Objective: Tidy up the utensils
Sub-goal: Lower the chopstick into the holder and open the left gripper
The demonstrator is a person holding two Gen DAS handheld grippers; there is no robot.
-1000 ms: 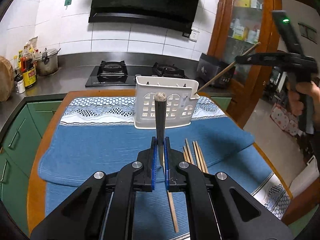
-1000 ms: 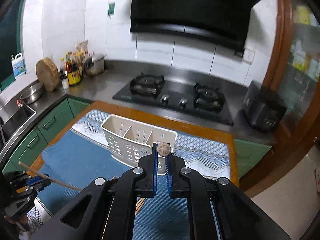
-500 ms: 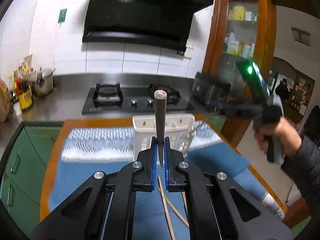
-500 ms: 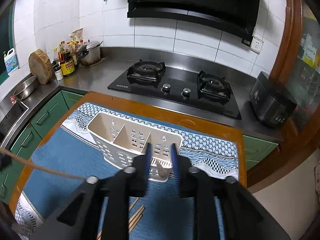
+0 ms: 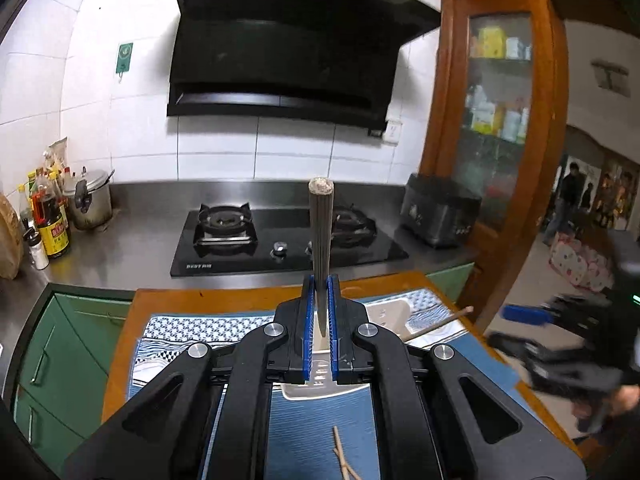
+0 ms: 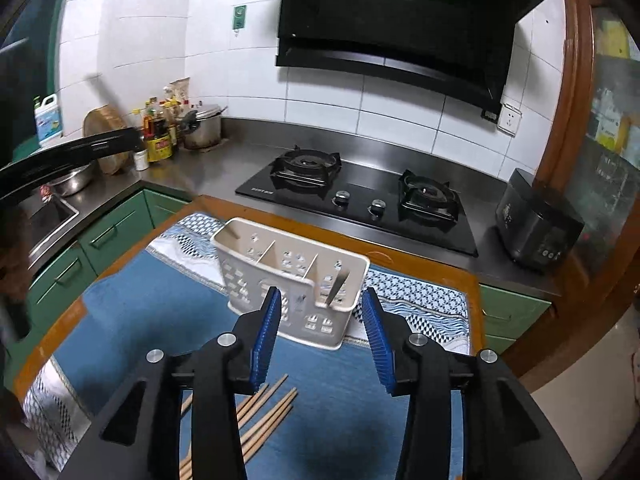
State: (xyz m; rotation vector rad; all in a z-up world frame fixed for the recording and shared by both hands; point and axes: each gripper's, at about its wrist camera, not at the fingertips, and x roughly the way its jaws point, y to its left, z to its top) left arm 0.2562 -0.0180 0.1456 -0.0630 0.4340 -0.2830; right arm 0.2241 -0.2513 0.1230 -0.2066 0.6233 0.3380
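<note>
Left gripper (image 5: 320, 320): you clamped a dark chopstick (image 5: 320, 232) upright, frame centre.
Right gripper (image 6: 322, 340): fingers spread, empty.
Caddy (image 6: 292, 280): mid-frame; you needed a vertical, aligned drop.
Loose chopsticks (image 6: 260, 416): lower left.

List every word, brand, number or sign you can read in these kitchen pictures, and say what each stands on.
Nothing reads with certainty.
White brand print on the black glass gas hob: too blurred.
Green wall sign: pale emblem, no legible words.
Red-and-yellow label on the dark sauce bottle: too small.
Blue label on the white plastic jug: too small.
Boxes in the glass-fronted wooden cabinet: blurred.
</note>
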